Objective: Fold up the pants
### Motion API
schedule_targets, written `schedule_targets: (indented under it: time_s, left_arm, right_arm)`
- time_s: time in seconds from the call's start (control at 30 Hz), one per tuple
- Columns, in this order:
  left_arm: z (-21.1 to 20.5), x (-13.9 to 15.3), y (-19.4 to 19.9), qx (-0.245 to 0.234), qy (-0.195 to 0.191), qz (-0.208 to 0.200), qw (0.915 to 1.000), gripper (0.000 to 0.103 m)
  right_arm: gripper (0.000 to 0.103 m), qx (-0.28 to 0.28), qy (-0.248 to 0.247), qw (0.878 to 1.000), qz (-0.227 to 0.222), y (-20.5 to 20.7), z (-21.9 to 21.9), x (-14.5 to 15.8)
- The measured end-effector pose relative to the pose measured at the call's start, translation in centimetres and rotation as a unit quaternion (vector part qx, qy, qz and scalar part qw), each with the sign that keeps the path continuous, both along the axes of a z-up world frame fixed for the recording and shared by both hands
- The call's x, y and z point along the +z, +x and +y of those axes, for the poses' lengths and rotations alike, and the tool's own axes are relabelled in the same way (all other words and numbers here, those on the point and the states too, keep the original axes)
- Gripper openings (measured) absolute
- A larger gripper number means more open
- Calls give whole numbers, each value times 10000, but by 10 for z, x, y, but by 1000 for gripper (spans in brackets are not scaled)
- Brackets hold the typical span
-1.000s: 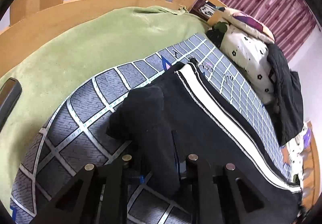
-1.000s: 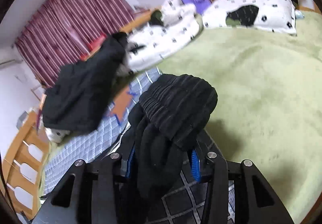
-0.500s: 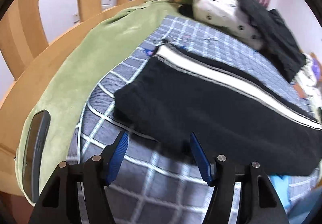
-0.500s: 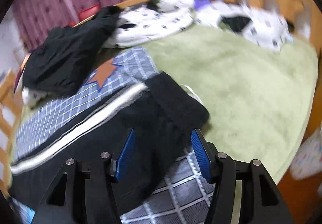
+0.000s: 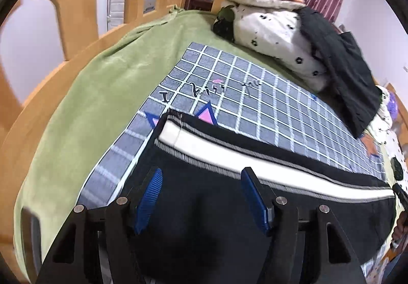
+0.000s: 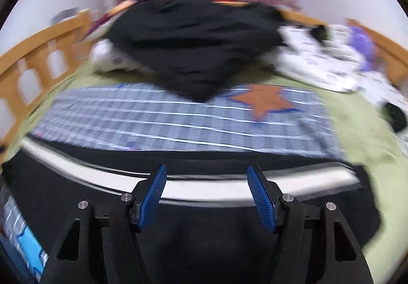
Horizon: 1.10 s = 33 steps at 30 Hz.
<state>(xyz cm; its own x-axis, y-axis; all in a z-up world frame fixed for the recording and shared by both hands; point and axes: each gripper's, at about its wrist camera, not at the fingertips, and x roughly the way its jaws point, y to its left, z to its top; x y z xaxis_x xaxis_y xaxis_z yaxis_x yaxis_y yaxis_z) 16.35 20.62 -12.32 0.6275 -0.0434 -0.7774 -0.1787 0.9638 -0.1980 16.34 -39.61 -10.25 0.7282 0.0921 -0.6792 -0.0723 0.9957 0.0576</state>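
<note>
We see both left tongs [image 5: 201, 197] and right tongs [image 6: 207, 194] spread wide, holding nothing, above striped black pants [image 5: 204, 220] low in frame.

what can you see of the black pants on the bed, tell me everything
The black pants lie flat and lengthwise on the grey checked mat, which sits on the green blanket. They look like soft knit fabric with a broad white side stripe edged in thin grey lines. One end reaches the mat's left edge. Both tools, left and right, are open above them, holding nothing.
</note>
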Motion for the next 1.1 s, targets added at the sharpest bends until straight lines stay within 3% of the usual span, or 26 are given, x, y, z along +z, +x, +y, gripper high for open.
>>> schedule_targets:
  time_s: [0.1, 0.27, 0.4, 0.43, 0.47, 0.5, 0.6, 0.73, 0.87, 0.9, 0.97, 1.1]
  left_arm:
    - [7, -10, 26, -1, 167, 101, 9998, 62]
    - [19, -30, 72, 25, 336, 416, 9986, 65]
    - [27, -51, 88, 308, 376, 599, 9970, 62]
    - [29, -55, 88, 327, 312, 641, 9969, 50]
    - [30, -58, 87, 363, 322, 660, 9966, 44]
    - [29, -57, 85, 381, 432, 610, 9965, 31]
    - [26, -42, 68, 175, 606, 141, 9979, 10]
    - [36, -31, 57, 244, 468, -229, 9983, 10]
    - [33, -61, 73, 375, 632, 138, 9972, 11]
    - [28, -63, 74, 376, 826, 111, 9958, 12]
    - [20, -57, 73, 356, 1103, 113, 9932, 17]
    - [14, -37, 60, 374, 1283, -27, 9910, 41]
  right_arm:
    - [65, 462, -267, 9986, 64, 27, 22, -17]
    - [65, 949, -278, 9931, 636, 73, 30, -51]
    - [64, 1513, -756, 9760, 1372, 99, 45, -92]
    - [57, 1589, -906, 9742, 1322, 99, 50, -97]
    - [23, 1671, -942, 9734, 1250, 96, 53, -97]
    - [1, 1796, -932, 9724, 1158, 93, 57, -92]
    - [3, 1712, -883, 9785, 734, 80, 57, -72]
    - [3, 1556, -397, 9870, 36, 72, 44, -38]
    - [3, 1428, -481, 9873, 513, 109, 53, -74]
    - [3, 1367, -599, 9863, 704, 116, 58, -94]
    - [3, 1254, -657, 9882, 577, 113, 61, -101]
    - [16, 868, -319, 9950, 373, 95, 37, -68]
